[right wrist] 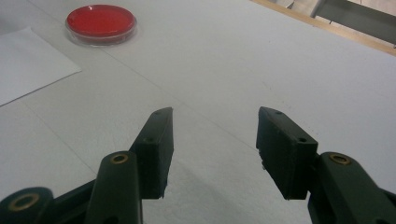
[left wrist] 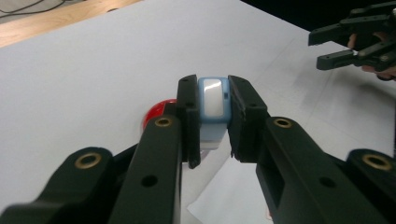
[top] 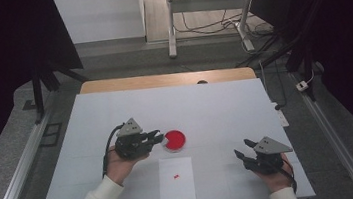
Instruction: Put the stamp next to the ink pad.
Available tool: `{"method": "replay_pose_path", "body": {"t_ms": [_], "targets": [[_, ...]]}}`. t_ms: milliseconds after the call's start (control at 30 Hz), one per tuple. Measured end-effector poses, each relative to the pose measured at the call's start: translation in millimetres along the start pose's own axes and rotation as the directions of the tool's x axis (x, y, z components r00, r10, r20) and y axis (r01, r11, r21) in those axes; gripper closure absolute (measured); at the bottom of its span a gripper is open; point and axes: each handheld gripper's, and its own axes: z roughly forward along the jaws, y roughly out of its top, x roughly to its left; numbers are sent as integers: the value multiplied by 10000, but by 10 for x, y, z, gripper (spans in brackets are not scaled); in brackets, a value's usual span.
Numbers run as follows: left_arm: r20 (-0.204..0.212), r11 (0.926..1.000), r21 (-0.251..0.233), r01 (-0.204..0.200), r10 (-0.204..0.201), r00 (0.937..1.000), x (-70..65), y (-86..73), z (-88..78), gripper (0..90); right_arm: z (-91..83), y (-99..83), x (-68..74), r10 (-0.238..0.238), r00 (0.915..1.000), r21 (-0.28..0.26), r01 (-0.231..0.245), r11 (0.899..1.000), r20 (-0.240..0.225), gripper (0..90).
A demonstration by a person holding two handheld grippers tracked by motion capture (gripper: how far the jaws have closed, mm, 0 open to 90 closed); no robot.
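We saw broad bare stretches of the white table [top: 226,109] on every side, with a wooden edge strip [top: 167,79] along its far side and metal rails [top: 18,168] flanking it. A white paper sheet [top: 176,181] lay near the front edge, a small red mark [top: 176,176] on it. Our left gripper [left wrist: 212,116] was clamped on a small pale blue block [left wrist: 213,109] with a glossy white face, pinched upright between both jaws. Just beyond that gripper sat a round clear dish [top: 175,140] with red contents, near the sheet's far edge. Our right gripper [right wrist: 215,140] hovered well apart to the right, its jaws spread wide with nothing between them.
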Motion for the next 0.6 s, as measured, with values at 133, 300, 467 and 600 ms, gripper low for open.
{"method": "replay_pose_path", "body": {"t_ms": [133, 300, 467, 600], "targets": [[-107, 10000, 5, 7, -7, 9999, 46, 14, 21, 754, 4, 3, 6, 12, 10000, -10, -12, 10000, 3, 461], [-282, 10000, 36, -26, 27, 9996, 98, 40, 63, 754, 11, 2, 7, 2, 10000, -36, -2, 10000, -5, 461], [-546, 9998, 189, -61, 71, 9985, 169, 55, 130, 754, 16, 3, 10, -46, 10000, 41, 46, 10000, -20, 462], [-797, 9995, 320, 45, -20, 9968, 261, 47, 194, 754, 24, 1, 11, -57, 10000, 70, 57, 10000, 9, 462]]}}
